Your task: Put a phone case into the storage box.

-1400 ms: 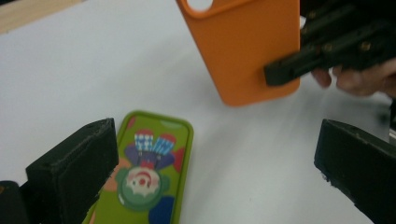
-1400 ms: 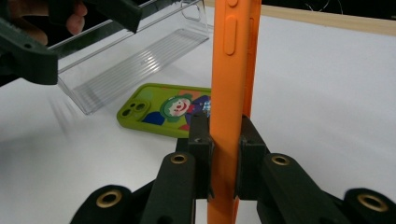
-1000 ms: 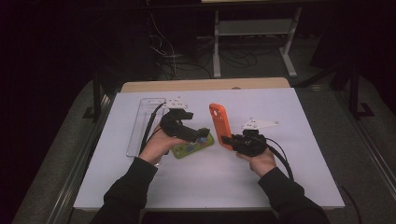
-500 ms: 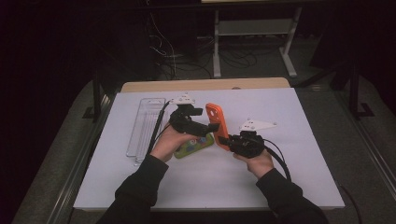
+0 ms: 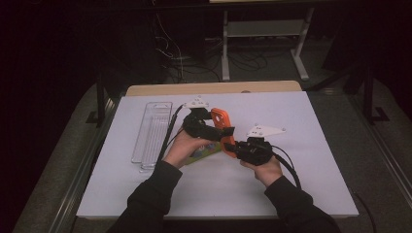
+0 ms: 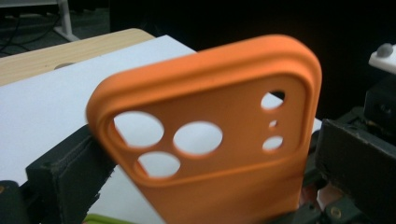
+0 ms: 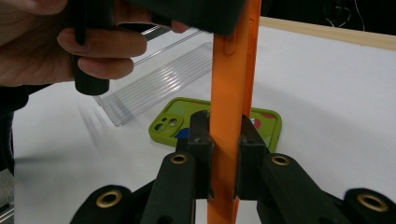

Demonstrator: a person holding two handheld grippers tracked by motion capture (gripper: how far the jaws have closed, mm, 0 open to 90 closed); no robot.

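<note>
The right gripper sits nearest the person, just right of the table's middle, its jaws clenched on the lower end of an orange phone case; in the right gripper view the two black pads press flat against both faces of the case, which stands upright and edge-on between them. The case rises from that grip and leans away toward the far left, lifted off the white table cover. Just left of it the left gripper reaches in from the left hand; in the left gripper view its jaws stand one on either side of the case's camera end, close to the edges, though whether they actually press on it cannot be told. Under the two grippers a green phone case lies flat on the cover, camera holes showing. Farther left, a clear plastic tray lies lengthwise, well apart from the orange case. Beyond the cover, a strip of bare wooden tabletop shows at the far edge.
</note>
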